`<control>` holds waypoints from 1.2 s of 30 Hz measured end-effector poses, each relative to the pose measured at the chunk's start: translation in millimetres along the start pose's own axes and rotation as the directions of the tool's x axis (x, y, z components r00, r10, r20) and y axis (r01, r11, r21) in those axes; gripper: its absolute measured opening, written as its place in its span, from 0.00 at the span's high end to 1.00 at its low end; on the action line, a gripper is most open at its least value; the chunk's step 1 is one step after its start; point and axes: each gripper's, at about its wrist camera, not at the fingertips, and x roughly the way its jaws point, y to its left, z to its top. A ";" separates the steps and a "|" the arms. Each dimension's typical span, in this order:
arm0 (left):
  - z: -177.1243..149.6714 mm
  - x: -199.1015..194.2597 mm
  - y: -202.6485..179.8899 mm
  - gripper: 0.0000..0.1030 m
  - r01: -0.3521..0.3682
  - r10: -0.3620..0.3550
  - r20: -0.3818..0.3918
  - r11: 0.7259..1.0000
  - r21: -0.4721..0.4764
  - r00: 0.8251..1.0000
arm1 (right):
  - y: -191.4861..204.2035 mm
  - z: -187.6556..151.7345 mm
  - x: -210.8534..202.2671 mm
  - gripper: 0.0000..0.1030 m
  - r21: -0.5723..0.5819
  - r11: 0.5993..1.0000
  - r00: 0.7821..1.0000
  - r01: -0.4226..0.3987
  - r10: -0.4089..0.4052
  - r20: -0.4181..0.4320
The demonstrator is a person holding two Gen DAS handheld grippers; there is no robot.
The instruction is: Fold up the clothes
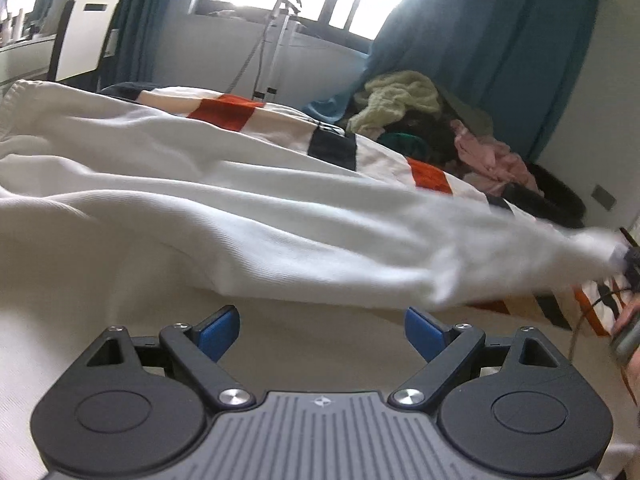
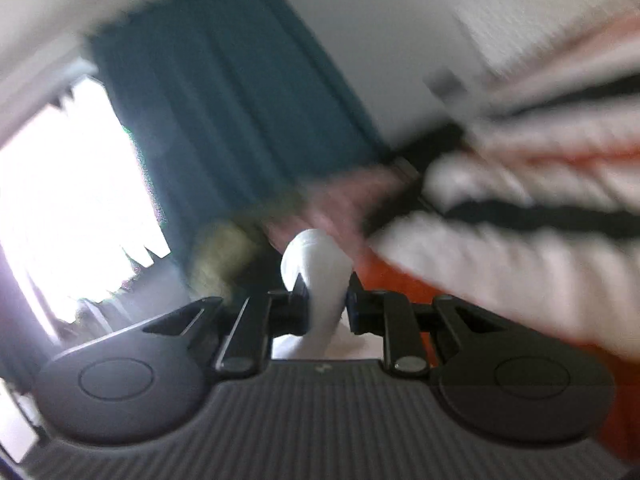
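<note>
A white garment [image 1: 208, 208] lies spread across the bed, and one part of it is stretched out to the right, lifted off the bedding. Its far end [image 1: 596, 246] is pinched by my right gripper [image 1: 626, 258] at the right edge of the left wrist view. In the blurred right wrist view my right gripper [image 2: 326, 300] is shut on a bunched fold of this white garment [image 2: 316, 264]. My left gripper [image 1: 322, 334] stands open just in front of the garment's near edge, blue pads [image 1: 220, 334] wide apart and nothing between them.
A bedspread [image 1: 228, 110] with orange, black and white stripes covers the bed. A heap of clothes [image 1: 420, 120], yellow-green and pink among them, lies at the far right against teal curtains [image 1: 480, 52]. A white chair [image 1: 84, 36] stands far left under the window.
</note>
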 end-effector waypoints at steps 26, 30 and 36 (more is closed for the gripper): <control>-1.9 -60.5 -21.0 0.11 -0.012 0.000 0.078 0.989 0.149 0.997 | 46.6 -28.9 -160.1 0.24 -0.217 0.975 0.953 -0.037 -0.031 -0.302; -11.5 -92.5 -30.4 0.11 0.010 -0.026 0.079 0.980 0.199 0.996 | 95.1 -42.2 -219.6 0.24 -0.370 0.917 0.943 -0.148 0.018 -0.332; -25.9 -145.0 -33.1 0.09 0.046 -0.068 0.103 0.978 0.202 0.992 | 123.9 -55.7 -285.6 0.24 -0.419 0.873 0.933 -0.250 0.101 -0.347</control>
